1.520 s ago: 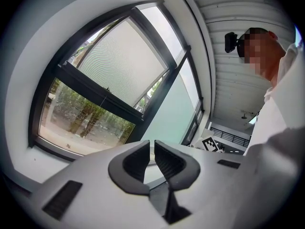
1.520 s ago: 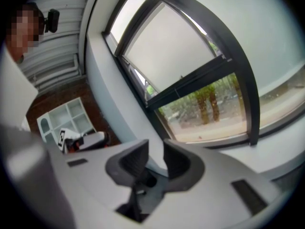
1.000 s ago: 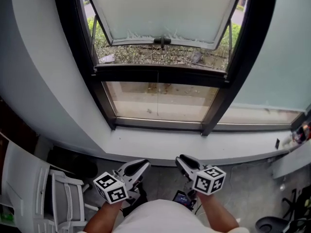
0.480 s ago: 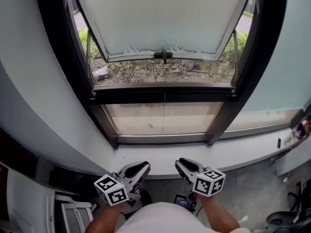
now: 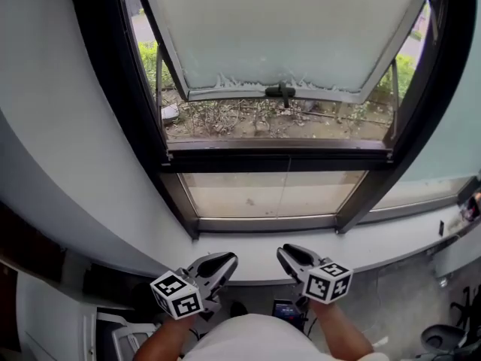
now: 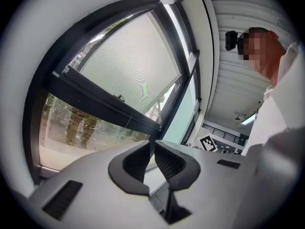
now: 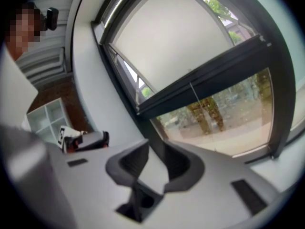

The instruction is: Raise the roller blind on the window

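Observation:
The black-framed window (image 5: 150, 126) stands ahead of me. A pale roller blind (image 5: 285, 28) fills its upper pane, with a dark handle (image 5: 282, 91) at its lower edge. A thin cord (image 5: 289, 175) hangs in front of the clear lower pane. Blind (image 6: 138, 66) and cord (image 6: 127, 123) show in the left gripper view too, and the same blind (image 7: 176, 37) and cord (image 7: 195, 104) in the right gripper view. Both grippers hover low before the sill, apart from the window. Left gripper (image 5: 225, 260) (image 6: 152, 144) is shut and empty. Right gripper (image 5: 288, 253) (image 7: 156, 146) is open and empty.
A white sill (image 5: 248, 250) runs under the window, and a grey wall (image 5: 68, 126) curves away at the left. A white chair (image 5: 124, 341) sits at the lower left, a dark chair base (image 5: 451, 337) at the lower right. A small dark device (image 5: 285, 310) lies below my hands.
The window has grown larger and drifted right in the head view. Both grippers travelled with me towards it, side by side. The white chair has slid mostly out of the lower left. Jaws look unchanged.

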`<state>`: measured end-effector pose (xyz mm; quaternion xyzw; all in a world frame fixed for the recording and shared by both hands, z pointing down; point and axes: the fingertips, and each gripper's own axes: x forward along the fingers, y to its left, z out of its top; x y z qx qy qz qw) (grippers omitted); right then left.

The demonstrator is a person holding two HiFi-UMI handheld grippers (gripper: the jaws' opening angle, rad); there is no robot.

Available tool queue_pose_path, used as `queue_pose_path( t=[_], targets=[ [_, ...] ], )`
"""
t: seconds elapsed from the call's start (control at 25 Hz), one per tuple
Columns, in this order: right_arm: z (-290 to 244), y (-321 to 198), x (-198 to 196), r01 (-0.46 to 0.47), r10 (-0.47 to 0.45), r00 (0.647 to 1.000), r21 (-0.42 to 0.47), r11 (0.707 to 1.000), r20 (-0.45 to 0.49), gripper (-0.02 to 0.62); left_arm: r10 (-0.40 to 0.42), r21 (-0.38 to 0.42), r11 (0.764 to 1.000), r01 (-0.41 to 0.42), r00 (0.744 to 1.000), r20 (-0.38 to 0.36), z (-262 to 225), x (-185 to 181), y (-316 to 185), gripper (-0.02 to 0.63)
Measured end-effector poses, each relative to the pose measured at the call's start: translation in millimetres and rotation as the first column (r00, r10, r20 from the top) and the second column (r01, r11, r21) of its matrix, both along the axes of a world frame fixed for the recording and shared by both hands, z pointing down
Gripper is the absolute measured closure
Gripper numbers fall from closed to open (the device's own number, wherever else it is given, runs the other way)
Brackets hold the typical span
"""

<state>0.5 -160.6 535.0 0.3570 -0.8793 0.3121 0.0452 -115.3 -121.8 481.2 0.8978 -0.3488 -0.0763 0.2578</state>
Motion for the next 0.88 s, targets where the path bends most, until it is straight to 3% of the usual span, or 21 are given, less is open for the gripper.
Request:
queue_pose_path(
  t=[0.32,0.88],
  targets=[
    [-6,-19,-21,0.019,-0.019,0.999,0.017,1.000,-0.039,0.506,0.015,-0.007,1.000,-0.016,1.000,-0.022,6,-11,-18,0.561],
    [-10,-63,25,0.078,-0.076,0.995,0.035,0.996,-0.064,0.506,-0.064,0.019,0.998,0.064,0.998,-0.018,0,31,-62,0.561]
  ],
)
